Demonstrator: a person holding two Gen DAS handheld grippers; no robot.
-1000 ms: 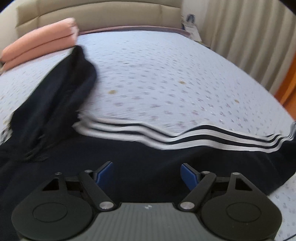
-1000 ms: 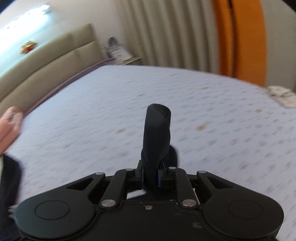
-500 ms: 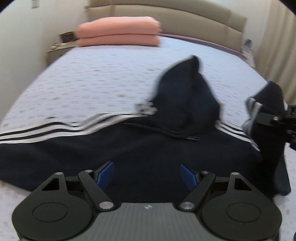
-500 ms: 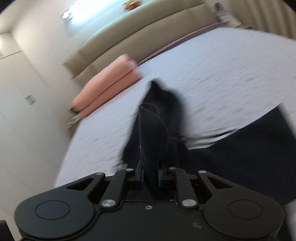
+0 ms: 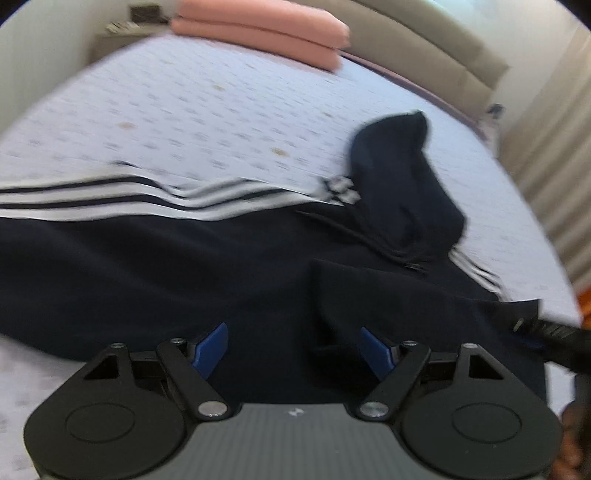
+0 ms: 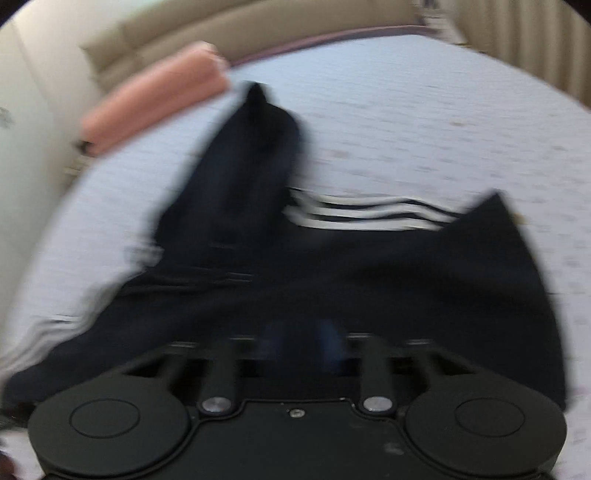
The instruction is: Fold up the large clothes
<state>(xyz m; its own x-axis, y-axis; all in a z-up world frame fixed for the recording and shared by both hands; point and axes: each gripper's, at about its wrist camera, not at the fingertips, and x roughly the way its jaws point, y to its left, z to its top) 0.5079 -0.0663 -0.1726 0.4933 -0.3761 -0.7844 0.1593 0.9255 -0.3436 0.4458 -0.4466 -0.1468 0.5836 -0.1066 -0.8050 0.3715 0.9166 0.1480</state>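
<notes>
A dark navy hoodie (image 5: 184, 266) with white stripes lies spread across a pale, speckled bed (image 5: 207, 107). In the left wrist view, the left gripper (image 5: 293, 349) hovers low over the near edge of the hoodie, its blue-tipped fingers (image 5: 210, 347) spread wide apart with nothing between them. The hood (image 5: 402, 184) lies on the far right of the garment, pointing toward the headboard (image 5: 436, 48), with drawstrings trailing below it. A flap of dark cloth lies folded over the body on the near right. At the right edge, part of the right gripper (image 5: 554, 336) shows just above the cloth. A folded pink blanket (image 5: 266, 29) rests at the far end of the bed. The right wrist view is blurred: the right gripper (image 6: 301, 347) sits over the near part of the hoodie (image 6: 369, 288), and its blue pads seem a little apart, but whether they pinch cloth cannot be told. The hood (image 6: 251, 158) reaches toward the pink blanket (image 6: 155, 96).
</notes>
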